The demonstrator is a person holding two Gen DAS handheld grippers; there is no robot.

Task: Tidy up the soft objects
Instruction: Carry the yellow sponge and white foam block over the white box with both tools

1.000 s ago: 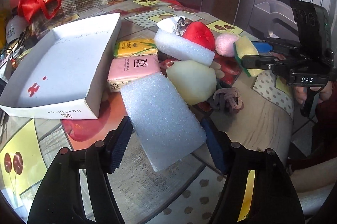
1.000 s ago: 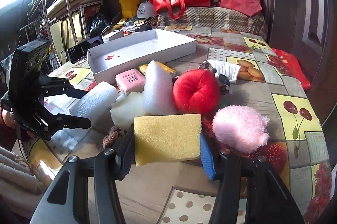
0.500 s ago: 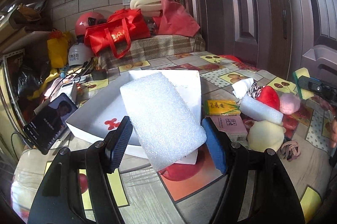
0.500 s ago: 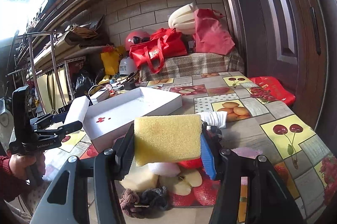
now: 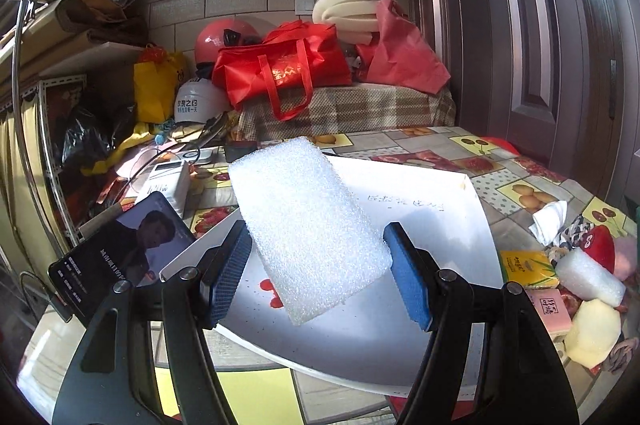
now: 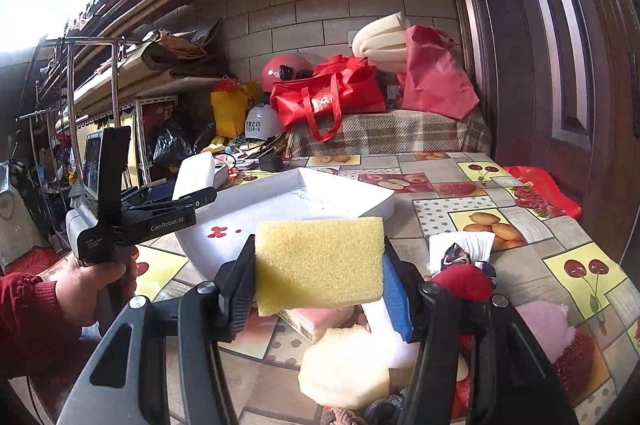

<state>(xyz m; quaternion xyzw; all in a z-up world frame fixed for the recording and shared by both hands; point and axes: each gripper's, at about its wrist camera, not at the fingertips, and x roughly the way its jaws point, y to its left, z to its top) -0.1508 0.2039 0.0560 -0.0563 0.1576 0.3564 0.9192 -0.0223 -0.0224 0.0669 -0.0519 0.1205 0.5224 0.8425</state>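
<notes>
**Inspector:** Left wrist view, status?

**Operator:** My left gripper (image 5: 316, 267) grips the white foam block (image 5: 306, 221), held above the white tray (image 5: 472, 225).

**Inspector:** Right side?

**Operator:** My right gripper (image 6: 320, 285) is clamped on the yellow sponge (image 6: 318, 265), raised over the table (image 6: 440, 209) just short of the tray.

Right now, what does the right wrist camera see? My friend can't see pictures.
The right gripper holds a yellow sponge above a cluttered table, in front of a white tray. At left, a hand holds the left gripper gripping white foam.
</notes>
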